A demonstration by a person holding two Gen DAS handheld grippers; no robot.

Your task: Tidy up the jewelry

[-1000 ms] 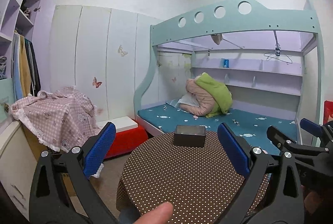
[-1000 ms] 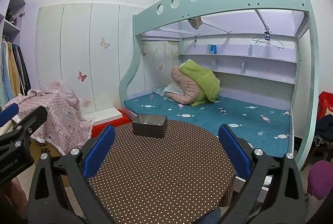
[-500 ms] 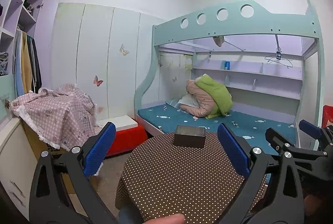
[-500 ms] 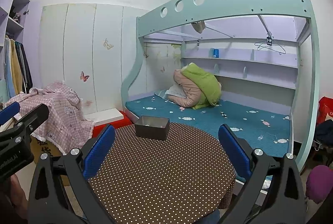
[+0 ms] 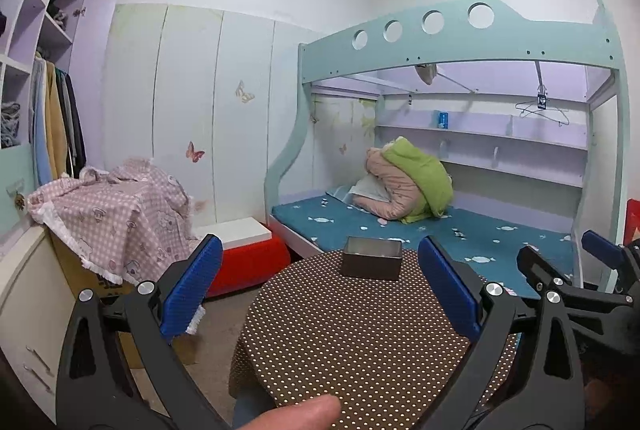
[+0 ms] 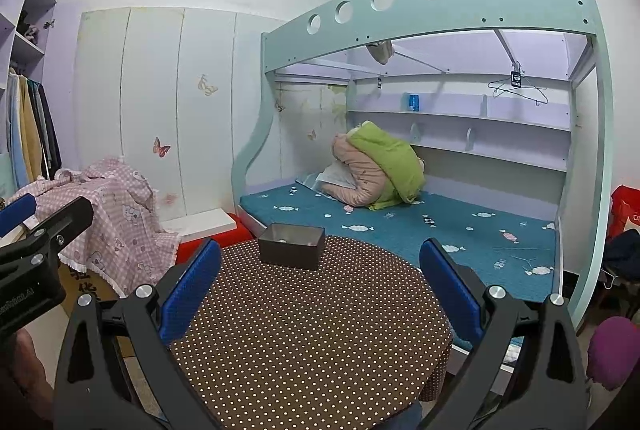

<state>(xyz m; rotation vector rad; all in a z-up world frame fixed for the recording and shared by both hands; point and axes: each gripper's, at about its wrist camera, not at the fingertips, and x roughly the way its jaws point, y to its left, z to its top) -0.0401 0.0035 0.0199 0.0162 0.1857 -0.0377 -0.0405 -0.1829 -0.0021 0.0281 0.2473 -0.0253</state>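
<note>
From the left wrist, the left gripper [image 5: 318, 286] is held above the near part of the round table [image 5: 360, 346], its blue-padded jaws spread wide with nothing between them. The box [image 5: 371, 257], a small dark open tray, sits at the far rim of the table, ahead of the jaws and a little right of their centre line, well apart from them; its long side runs across the view, so the jaws as they stand would straddle it lengthwise rather than across its short side. A fingertip [image 5: 304, 412] shows at the bottom edge, and the right gripper [image 5: 568, 270] reaches in from the right at about the same depth. No loose jewelry can be made out on the dotted cloth here. From the right wrist, the right gripper [image 6: 320, 282] also hangs over the table [image 6: 312, 334] with its jaws wide apart and holding nothing. The box [image 6: 291, 245] lies ahead and slightly left of its centre line, again broadside on, with a few pale specks inside that are too small to identify. The left gripper [image 6: 36, 230] juts in at the left edge. Judging by both views, the box is roughly equally far from the two grippers, lying between their lines of approach, so either could reach it by moving forward and inward
</note>
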